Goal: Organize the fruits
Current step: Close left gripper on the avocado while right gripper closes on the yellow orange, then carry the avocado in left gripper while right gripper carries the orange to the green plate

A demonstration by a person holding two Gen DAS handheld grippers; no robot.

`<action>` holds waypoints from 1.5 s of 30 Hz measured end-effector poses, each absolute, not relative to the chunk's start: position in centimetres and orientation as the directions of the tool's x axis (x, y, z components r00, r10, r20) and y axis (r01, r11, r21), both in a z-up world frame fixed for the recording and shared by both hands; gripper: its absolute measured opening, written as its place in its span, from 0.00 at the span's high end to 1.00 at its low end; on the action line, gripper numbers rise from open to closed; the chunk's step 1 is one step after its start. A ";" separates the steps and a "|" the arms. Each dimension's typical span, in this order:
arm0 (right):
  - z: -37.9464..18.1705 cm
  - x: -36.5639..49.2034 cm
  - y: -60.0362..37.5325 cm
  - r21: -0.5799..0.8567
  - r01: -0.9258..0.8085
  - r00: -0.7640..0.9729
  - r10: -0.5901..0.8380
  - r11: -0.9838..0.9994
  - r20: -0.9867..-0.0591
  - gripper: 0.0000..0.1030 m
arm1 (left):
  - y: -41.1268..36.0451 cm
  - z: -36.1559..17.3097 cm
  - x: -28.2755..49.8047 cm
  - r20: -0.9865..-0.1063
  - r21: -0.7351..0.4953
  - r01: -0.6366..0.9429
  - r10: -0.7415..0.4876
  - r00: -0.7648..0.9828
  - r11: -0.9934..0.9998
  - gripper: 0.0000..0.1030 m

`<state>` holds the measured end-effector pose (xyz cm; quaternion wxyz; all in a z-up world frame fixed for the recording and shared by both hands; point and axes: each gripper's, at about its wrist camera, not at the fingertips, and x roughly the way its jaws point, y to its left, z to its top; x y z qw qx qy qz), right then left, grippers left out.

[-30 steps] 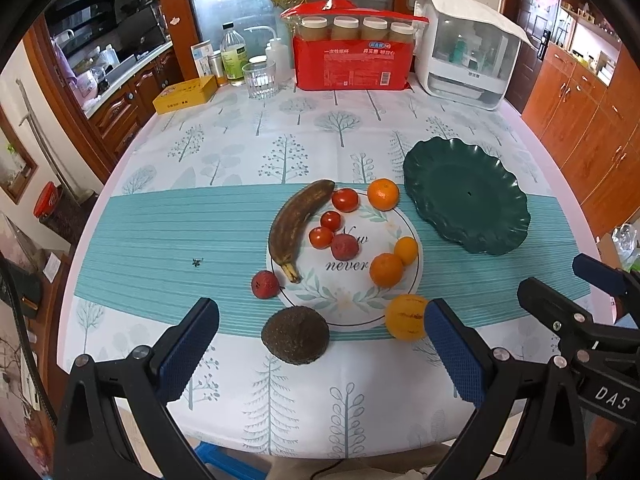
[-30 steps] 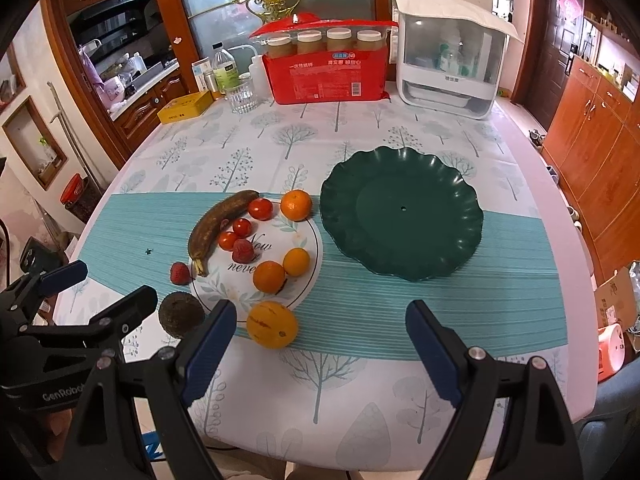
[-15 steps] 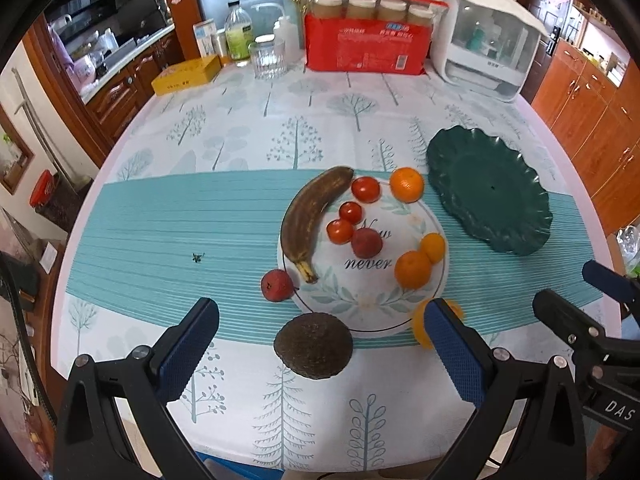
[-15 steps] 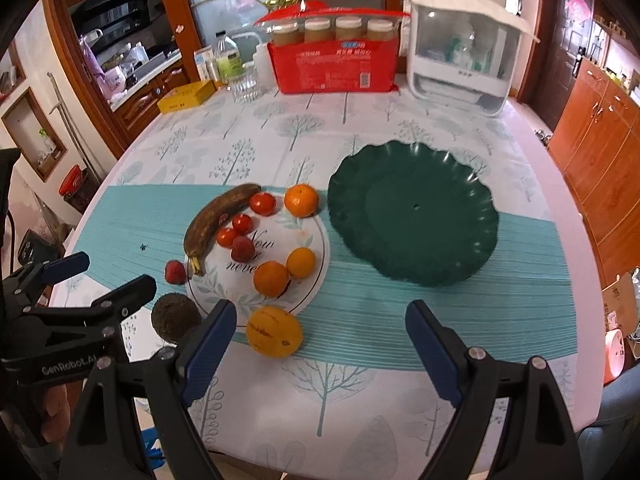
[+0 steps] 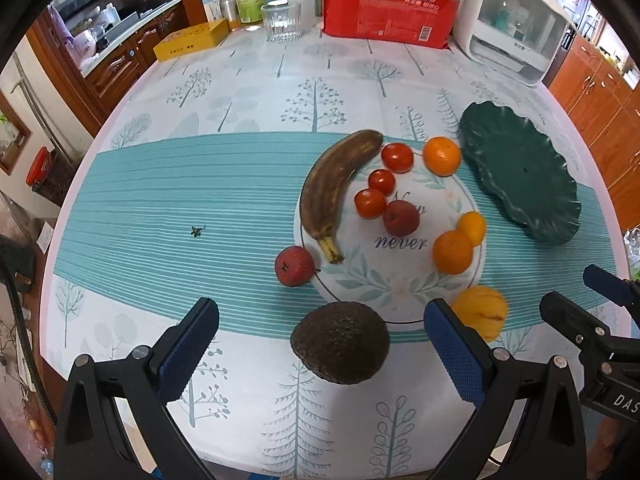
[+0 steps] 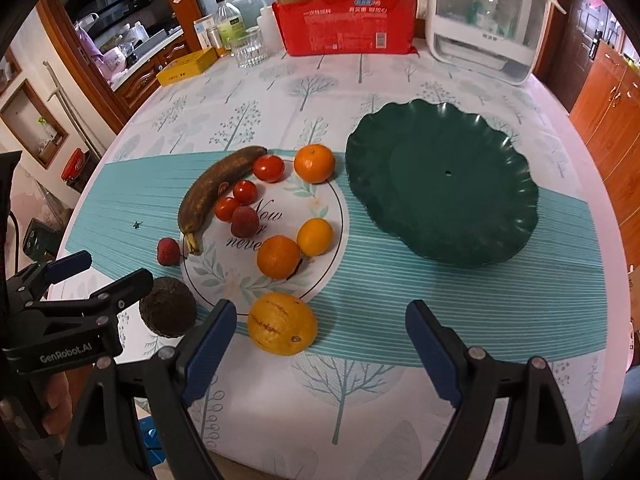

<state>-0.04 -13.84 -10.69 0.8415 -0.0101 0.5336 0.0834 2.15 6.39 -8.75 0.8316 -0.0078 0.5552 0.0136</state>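
A white printed plate [image 5: 404,284] [image 6: 320,264] carries a brown banana [image 5: 332,184] [image 6: 212,188], tomatoes [image 5: 370,202], a red fruit [image 5: 400,218] and oranges [image 5: 452,251] [image 6: 278,256]. Off the plate lie a small red fruit [image 5: 294,266] [image 6: 168,252], a dark avocado [image 5: 340,342] [image 6: 168,306] and a yellow-orange fruit [image 5: 482,308] [image 6: 282,324]. An empty dark green plate [image 5: 520,172] [image 6: 440,184] sits to the right. My left gripper [image 5: 318,348] is open, its fingers either side of the avocado. My right gripper [image 6: 316,344] is open just before the yellow-orange fruit.
At the table's far edge stand a red package of jars [image 5: 390,12] [image 6: 344,20], a white appliance [image 5: 516,28] [image 6: 484,20], a glass [image 5: 281,22], bottles and a yellow box [image 5: 192,40]. Wooden cabinets lie beyond the table on both sides.
Both grippers have moved forward and lower over the table; the avocado now lies between the left fingers and the yellow-orange fruit is nearer the right ones. No fruit has moved.
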 end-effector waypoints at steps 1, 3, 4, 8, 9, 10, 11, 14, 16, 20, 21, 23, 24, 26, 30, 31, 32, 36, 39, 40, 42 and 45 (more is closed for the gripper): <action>-11.0 0.1 -13.9 0.074 -0.154 0.411 0.132 0.985 -0.902 0.16 | 6.5 -9.0 2.2 -0.925 0.005 -0.032 0.016 0.378 0.999 0.01; -11.6 0.3 -13.9 0.086 -0.158 0.396 0.143 0.984 -0.907 0.16 | 6.8 -9.8 2.2 -0.931 0.009 -0.034 0.021 0.365 0.999 0.01; -12.0 0.5 -14.0 0.097 -0.162 0.385 0.153 0.982 -0.910 0.16 | 6.9 -10.2 2.2 -0.935 0.008 -0.036 0.021 0.354 0.999 0.01; -13.9 0.9 -13.9 0.115 -0.171 0.337 0.168 0.979 -0.926 0.16 | 7.3 -12.2 2.2 -0.952 -0.020 -0.036 -0.008 0.305 0.999 0.01; -14.6 1.0 -13.9 0.117 -0.175 0.322 0.169 0.978 -0.932 0.17 | 7.4 -12.5 2.2 -0.954 -0.024 -0.037 -0.012 0.299 0.999 0.01; -15.0 1.0 -13.8 0.119 -0.178 0.311 0.171 0.977 -0.935 0.17 | 7.4 -12.9 2.2 -0.956 -0.028 -0.038 -0.015 0.292 0.999 0.01; -15.6 1.1 -13.7 0.123 -0.183 0.295 0.174 0.975 -0.940 0.19 | 7.5 -13.3 2.2 -0.959 -0.032 -0.042 -0.019 0.281 0.999 0.01; -16.5 1.3 -13.3 0.174 -0.202 0.260 0.224 0.964 -0.939 0.20 | 8.0 -14.0 2.1 -0.963 -0.078 -0.057 -0.060 0.263 0.995 0.01; -16.6 1.3 -12.8 0.171 -0.227 0.260 0.229 0.959 -0.938 0.20 | 8.3 -14.3 2.2 -0.963 -0.110 -0.070 -0.088 0.255 0.991 0.01; -17.0 1.4 -11.2 0.153 -0.294 0.253 0.232 0.943 -0.939 0.20 | 8.5 -15.0 2.2 -0.962 -0.160 -0.077 -0.138 0.237 0.984 0.01; -17.2 1.4 -10.9 0.155 -0.311 0.246 0.237 0.938 -0.940 0.20 | 8.5 -15.2 2.2 -0.962 -0.172 -0.079 -0.150 0.228 0.982 0.02; -17.3 1.4 -10.8 0.186 -0.317 0.232 0.266 0.930 -0.936 0.27 | 8.8 -15.6 2.2 -0.960 -0.194 -0.088 -0.171 0.221 0.977 0.02; -17.4 1.4 -10.9 0.192 -0.316 0.228 0.271 0.929 -0.935 0.27 | 8.9 -15.8 2.3 -0.959 -0.210 -0.096 -0.186 0.214 0.973 0.02; -17.6 1.5 -10.8 0.208 -0.318 0.215 0.284 0.925 -0.934 0.27 | 9.1 -16.3 2.5 -0.960 -0.229 -0.108 -0.205 0.193 0.967 0.02; -18.1 1.4 -10.2 0.220 -0.352 0.187 0.299 0.910 -0.936 0.33 | 8.8 -17.3 2.8 -0.969 -0.208 -0.063 -0.197 0.148 0.976 0.02; -18.2 1.3 -10.0 0.221 -0.361 0.182 0.301 0.906 -0.936 0.37 | 8.9 -17.3 2.7 -0.971 -0.198 -0.058 -0.187 0.150 0.979 0.02; -18.3 1.2 -9.8 0.221 -0.368 0.176 0.301 0.903 -0.937 0.43 | 8.9 -17.3 2.6 -0.971 -0.191 -0.047 -0.182 0.155 0.980 0.02; -19.0 1.3 -9.5 0.218 -0.370 0.161 0.293 0.903 -0.942 0.47 | 8.8 -17.4 2.6 -0.969 -0.198 -0.029 -0.191 0.156 0.980 0.02; -19.0 1.4 -9.6 0.233 -0.358 0.161 0.306 0.904 -0.938 0.48 | 8.6 -17.6 2.6 -0.965 -0.216 -0.015 -0.212 0.152 0.976 0.09; -19.0 1.4 -9.5 0.232 -0.359 0.163 0.306 0.904 -0.938 0.48 | 8.4 -17.6 2.6 -0.966 -0.215 -0.008 -0.212 0.149 0.977 0.12; -19.2 1.2 -9.4 0.228 -0.362 0.170 0.304 0.904 -0.937 0.49 | 7.7 -17.5 2.5 -0.968 -0.186 0.021 -0.187 0.167 0.982 0.18; -19.1 1.0 -9.5 0.222 -0.364 0.180 0.302 0.905 -0.936 0.49 | 6.6 -17.3 2.3 -0.965 -0.159 0.070 -0.170 0.198 0.985 0.29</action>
